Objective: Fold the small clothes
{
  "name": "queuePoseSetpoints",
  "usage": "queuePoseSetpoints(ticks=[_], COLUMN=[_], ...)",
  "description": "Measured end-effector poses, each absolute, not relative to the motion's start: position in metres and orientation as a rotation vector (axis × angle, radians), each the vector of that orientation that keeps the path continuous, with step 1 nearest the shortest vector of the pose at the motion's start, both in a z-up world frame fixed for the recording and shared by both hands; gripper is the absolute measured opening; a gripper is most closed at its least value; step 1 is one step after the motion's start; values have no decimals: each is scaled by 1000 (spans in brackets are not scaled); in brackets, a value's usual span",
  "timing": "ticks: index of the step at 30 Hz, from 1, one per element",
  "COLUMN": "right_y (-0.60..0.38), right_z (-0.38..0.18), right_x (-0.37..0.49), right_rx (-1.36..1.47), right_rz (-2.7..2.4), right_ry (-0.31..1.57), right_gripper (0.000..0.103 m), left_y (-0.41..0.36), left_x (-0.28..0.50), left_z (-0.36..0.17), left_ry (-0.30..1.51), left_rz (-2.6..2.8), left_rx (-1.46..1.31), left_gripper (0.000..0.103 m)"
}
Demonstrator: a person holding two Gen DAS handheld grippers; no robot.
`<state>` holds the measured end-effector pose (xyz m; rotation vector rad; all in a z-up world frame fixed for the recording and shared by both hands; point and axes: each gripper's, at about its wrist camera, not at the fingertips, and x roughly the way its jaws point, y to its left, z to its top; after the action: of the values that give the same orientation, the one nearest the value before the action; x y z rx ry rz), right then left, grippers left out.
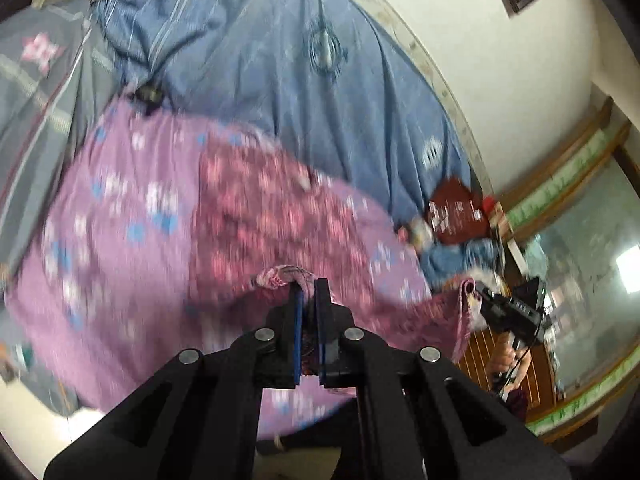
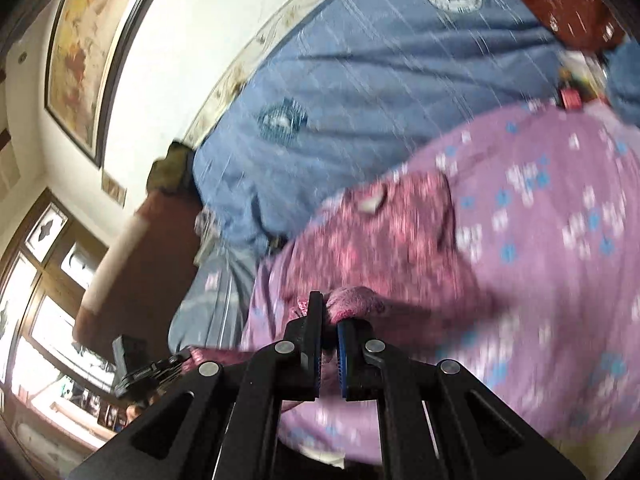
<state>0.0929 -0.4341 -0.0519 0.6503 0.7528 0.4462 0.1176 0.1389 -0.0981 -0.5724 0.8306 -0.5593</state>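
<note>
A small dark pink garment with a pale flower print [image 1: 272, 216] is stretched between both grippers above the bed. In the left wrist view my left gripper [image 1: 309, 286] is shut on a bunched edge of it. Off to the right, my right gripper [image 1: 480, 294] pinches the garment's other corner. In the right wrist view my right gripper [image 2: 329, 308] is shut on a rolled pink edge of the garment [image 2: 380, 232], and my left gripper [image 2: 180, 358] shows at lower left, gripping the far corner. Both views are blurred by motion.
A purple flowered sheet [image 1: 120, 240] lies under the garment, and a rumpled blue quilt [image 1: 280, 60] is behind it. A dark red packet [image 1: 456, 208] rests by the quilt's edge. A framed picture [image 2: 80, 52] hangs on the white wall. A hand [image 1: 508, 360] holds the right gripper.
</note>
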Motion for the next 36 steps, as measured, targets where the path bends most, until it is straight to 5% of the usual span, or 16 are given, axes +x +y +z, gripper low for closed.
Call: queuePoseSetpoints(ticks=[7, 15, 19, 21, 23, 25, 26, 29, 33, 36], right_y=[-450, -468, -469, -472, -477, -480, -480, -454, -368, -291], right_z=[-70, -183, -239, -250, -239, -219, -208, -167, -147, -161], right_x=[250, 403, 433, 431, 416, 397, 388, 361, 349, 354], right_rx=[742, 841, 877, 911, 903, 869, 846, 685, 463, 364], right_rz=[332, 135, 71, 85, 70, 49, 43, 73, 248, 373], right_ry=[749, 855, 943, 946, 874, 799, 766, 735, 844, 979], right_gripper=[5, 6, 22, 40, 48, 56, 57, 56, 31, 23], left_y=[130, 101, 111, 127, 150, 175, 181, 159, 96, 62], left_x=[277, 442, 456, 445, 428, 398, 383, 339, 296, 280], left_z=[-113, -226, -274, -278, -265, -238, -224, -187, -197, -215], left_ry=[839, 989, 1022, 983, 894, 746, 699, 733, 810, 855], left_rz=[-470, -326, -306, -330, -289, -207, -172, -146, -186, -120], left_rx=[-606, -633, -798, -887, -932, -944, -917, -718, -634, -540], left_gripper=[3, 3, 6, 12, 43, 63, 64, 64, 65, 65])
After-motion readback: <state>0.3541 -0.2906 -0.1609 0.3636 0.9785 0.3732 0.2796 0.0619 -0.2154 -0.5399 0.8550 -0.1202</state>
